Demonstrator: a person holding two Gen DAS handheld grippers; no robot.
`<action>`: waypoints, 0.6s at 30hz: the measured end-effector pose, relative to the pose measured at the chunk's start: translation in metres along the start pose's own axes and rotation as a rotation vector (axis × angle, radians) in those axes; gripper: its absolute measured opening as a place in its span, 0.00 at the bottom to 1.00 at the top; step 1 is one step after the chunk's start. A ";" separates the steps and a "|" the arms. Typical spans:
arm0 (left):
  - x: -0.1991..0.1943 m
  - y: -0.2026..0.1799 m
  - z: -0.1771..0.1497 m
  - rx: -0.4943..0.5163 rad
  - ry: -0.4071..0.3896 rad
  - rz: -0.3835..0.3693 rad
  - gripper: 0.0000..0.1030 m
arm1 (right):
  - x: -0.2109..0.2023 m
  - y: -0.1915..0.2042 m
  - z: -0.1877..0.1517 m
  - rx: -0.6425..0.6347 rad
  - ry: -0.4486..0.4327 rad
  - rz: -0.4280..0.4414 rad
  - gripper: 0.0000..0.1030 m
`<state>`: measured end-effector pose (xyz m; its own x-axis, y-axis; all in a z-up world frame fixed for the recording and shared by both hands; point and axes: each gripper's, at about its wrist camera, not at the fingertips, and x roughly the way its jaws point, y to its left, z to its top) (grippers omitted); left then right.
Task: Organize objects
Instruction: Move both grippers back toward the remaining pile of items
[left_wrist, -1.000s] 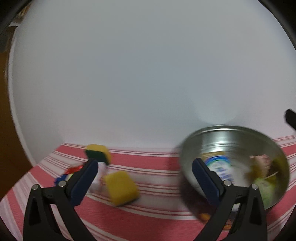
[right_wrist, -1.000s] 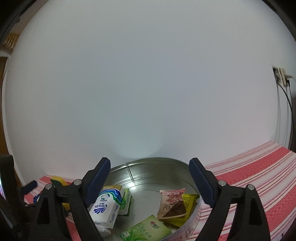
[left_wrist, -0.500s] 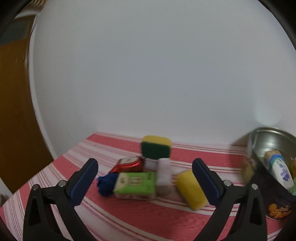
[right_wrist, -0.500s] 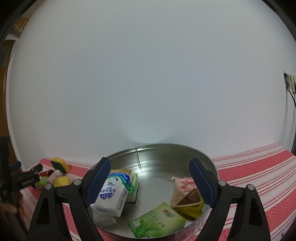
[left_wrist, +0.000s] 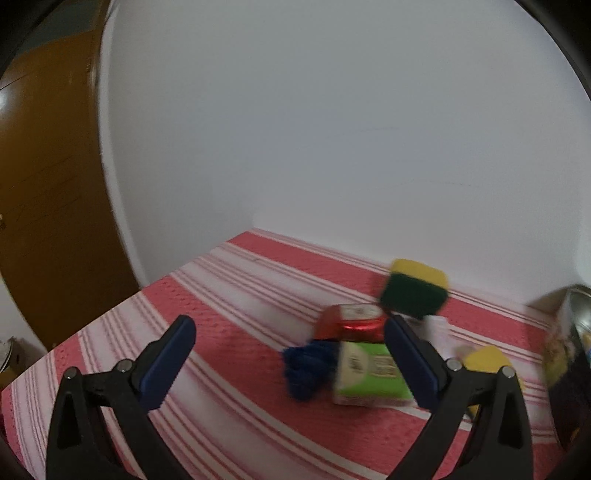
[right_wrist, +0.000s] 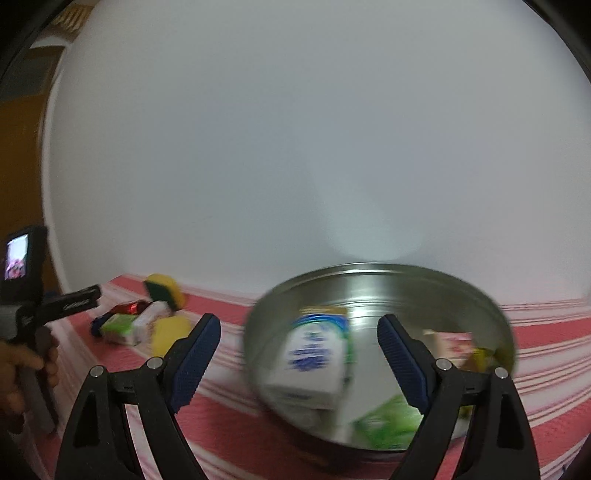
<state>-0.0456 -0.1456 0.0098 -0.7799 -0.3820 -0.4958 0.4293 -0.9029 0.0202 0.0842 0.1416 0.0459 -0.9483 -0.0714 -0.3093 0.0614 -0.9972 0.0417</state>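
A pile of loose items lies on the red striped cloth (left_wrist: 229, 295): a green box (left_wrist: 369, 376), a blue cloth bundle (left_wrist: 308, 367), a red foil pack (left_wrist: 351, 325), a yellow-green sponge (left_wrist: 413, 291) and a yellow sponge (left_wrist: 484, 360). My left gripper (left_wrist: 288, 356) is open and empty, above the cloth just left of the pile. My right gripper (right_wrist: 299, 354) is open and empty in front of the metal basin (right_wrist: 369, 273), which holds a white-blue tissue pack (right_wrist: 314, 354), a green packet (right_wrist: 388, 424) and snack packets (right_wrist: 454, 343). The pile also shows in the right wrist view (right_wrist: 144, 321).
A white wall rises behind the table. A brown wooden door (left_wrist: 40, 184) stands at the left. The left hand-held gripper (right_wrist: 70, 302) shows at the left of the right wrist view. The basin's edge (left_wrist: 576, 314) sits right of the pile.
The left gripper has swung left, away from the basin, so the pile now sits right of centre. The right gripper's view has shifted left too, and the pile has come into it.
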 end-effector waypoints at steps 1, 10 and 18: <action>0.003 0.004 0.001 -0.009 0.006 0.010 1.00 | 0.002 0.009 0.000 -0.011 0.008 0.016 0.86; 0.030 0.045 0.011 -0.103 0.059 0.067 1.00 | 0.050 0.080 0.002 -0.042 0.112 0.145 0.86; 0.039 0.065 0.016 -0.163 0.092 0.086 1.00 | 0.133 0.124 -0.005 -0.096 0.305 0.171 0.86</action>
<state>-0.0550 -0.2223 0.0060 -0.6955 -0.4303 -0.5755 0.5667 -0.8208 -0.0711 -0.0329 0.0085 0.0054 -0.7861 -0.2255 -0.5754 0.2537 -0.9667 0.0323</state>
